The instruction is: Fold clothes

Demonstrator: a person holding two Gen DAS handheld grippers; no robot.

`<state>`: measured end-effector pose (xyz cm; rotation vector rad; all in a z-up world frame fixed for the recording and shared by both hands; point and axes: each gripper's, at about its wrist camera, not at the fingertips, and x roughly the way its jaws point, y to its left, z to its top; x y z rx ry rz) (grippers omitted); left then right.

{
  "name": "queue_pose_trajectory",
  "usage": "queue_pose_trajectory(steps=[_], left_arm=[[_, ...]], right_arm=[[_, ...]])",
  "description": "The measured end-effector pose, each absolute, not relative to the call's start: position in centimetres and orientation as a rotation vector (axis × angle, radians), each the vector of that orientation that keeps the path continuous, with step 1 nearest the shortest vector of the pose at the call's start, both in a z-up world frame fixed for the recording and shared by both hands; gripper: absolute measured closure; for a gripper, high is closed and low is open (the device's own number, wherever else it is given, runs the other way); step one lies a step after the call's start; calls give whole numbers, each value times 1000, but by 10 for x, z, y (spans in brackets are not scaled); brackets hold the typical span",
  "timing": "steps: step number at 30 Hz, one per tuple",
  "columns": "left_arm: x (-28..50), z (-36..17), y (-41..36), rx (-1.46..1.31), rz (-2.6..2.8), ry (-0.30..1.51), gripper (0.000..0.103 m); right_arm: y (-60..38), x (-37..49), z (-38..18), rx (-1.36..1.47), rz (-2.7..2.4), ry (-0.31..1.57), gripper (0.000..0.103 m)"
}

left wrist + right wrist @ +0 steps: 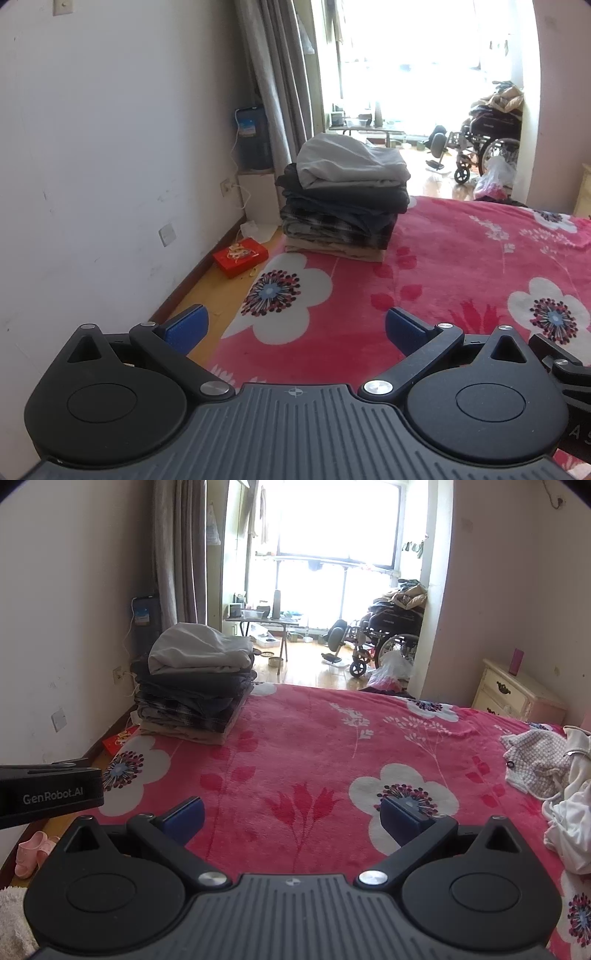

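Pink floral bedding [295,738] fills both views. Over it the left gripper [295,326] and right gripper [291,818] hover with jaws spread wide, holding nothing. Farther off, a stack of folded clothes [345,199] sits near the bed's left edge (grey piece on top), while unfolded clothes [550,775] lie at the right.

Fleecy matt bedspread [295,738]; matt cloth clothes stack [195,686].

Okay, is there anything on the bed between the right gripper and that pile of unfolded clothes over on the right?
Nothing visible. The right hand-held gripper is open above bare pink floral blanket, and the unfolded clothes lie to its right with only blanket between. The folded stack sits far off at the left.
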<state>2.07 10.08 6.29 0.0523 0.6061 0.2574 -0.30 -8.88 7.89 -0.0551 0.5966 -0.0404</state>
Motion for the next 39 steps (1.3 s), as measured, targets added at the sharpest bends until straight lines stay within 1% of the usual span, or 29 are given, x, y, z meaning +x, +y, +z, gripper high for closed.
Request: queue_pose_trajectory(steps=[39], left_arm=[[18,61,106,34,275,625,0]], right_arm=[[-78,-4,75,-74,-25,605,0]])
